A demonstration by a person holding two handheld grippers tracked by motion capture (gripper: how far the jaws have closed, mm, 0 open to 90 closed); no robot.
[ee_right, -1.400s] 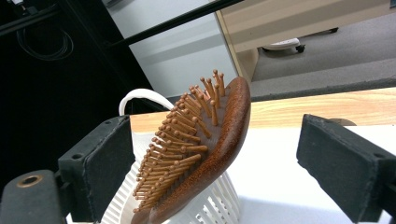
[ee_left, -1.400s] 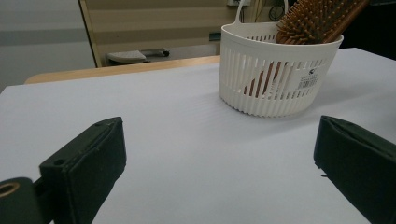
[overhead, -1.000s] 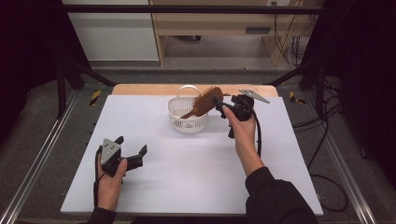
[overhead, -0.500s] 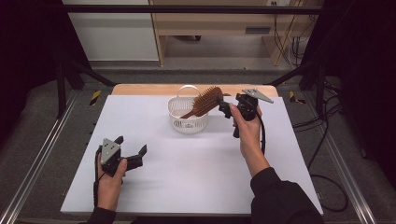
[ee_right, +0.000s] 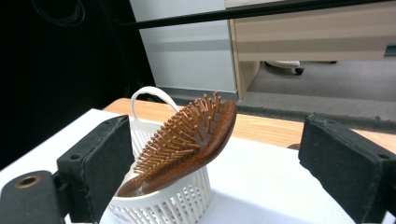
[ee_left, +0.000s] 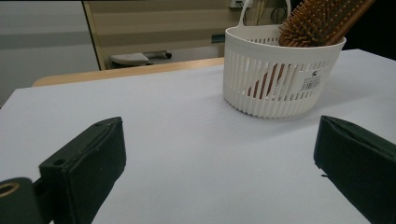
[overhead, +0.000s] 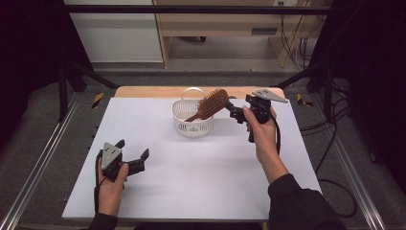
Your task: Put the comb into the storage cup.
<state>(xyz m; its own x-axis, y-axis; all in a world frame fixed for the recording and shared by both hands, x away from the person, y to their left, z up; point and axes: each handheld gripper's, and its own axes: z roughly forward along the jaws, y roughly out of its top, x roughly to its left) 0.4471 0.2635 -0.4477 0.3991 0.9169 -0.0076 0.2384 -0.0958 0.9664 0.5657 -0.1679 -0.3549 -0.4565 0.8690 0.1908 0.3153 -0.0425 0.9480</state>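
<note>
Over on the left, the left gripper (overhead: 131, 163) just sits low on the white table (overhead: 191, 182) with its jaws spread and nothing in them, parked well away from the action so it's not in the way. Middle of the table there's the white basket (overhead: 192, 125), with the wooden hairbrush (overhead: 210, 104) standing in it handle-down, head leaning over the rim since it's too long to lie flat. The right gripper (overhead: 234, 114) hovers just beside the brush, jaws apart, gripping nothing, so the drop-off looks done.

Left gripper (overhead: 133, 162) rests low, fingers spread; right gripper (overhead: 233, 113) raised, fingers apart.
</note>
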